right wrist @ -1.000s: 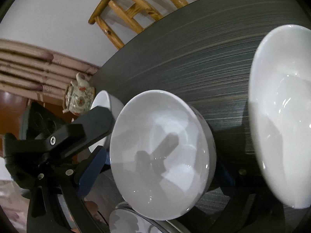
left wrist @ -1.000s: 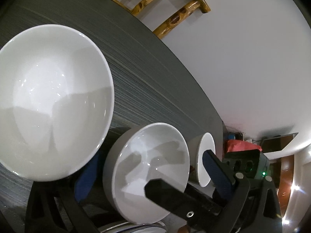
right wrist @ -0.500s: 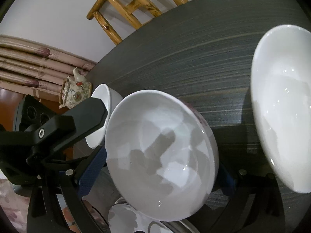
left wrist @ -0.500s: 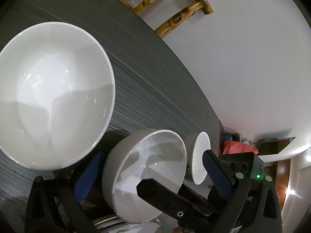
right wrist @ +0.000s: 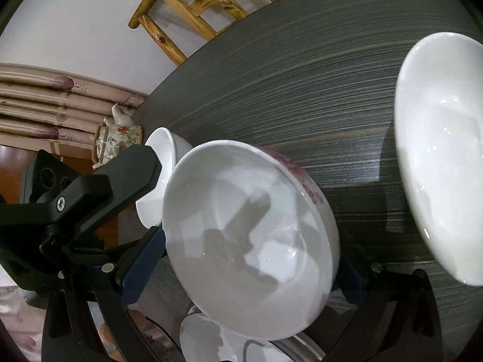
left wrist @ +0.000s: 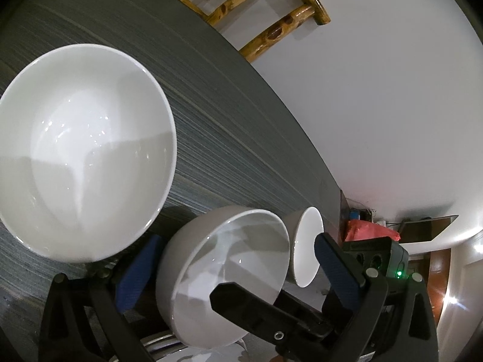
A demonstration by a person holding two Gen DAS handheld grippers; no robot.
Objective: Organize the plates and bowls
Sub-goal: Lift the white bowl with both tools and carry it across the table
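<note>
Our right gripper point(right wrist: 244, 259) is clamped on the flowered bowl point(right wrist: 250, 238), a finger at each side. Our left gripper's point(left wrist: 232, 271) fingers point(left wrist: 338, 268) stand wide apart, holding nothing.

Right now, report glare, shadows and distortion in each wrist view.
Left wrist view: small specular glints on the large bowl, fisheye bending the table edge, lens flare at lower right. Right wrist view: hard gripper-shaped shadows fall inside the floral bowl; the chair bows with the lens.

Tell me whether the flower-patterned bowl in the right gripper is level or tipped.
Tipped. The flowered bowl is held in the right gripper above the table, its empty inside facing the camera.
</note>
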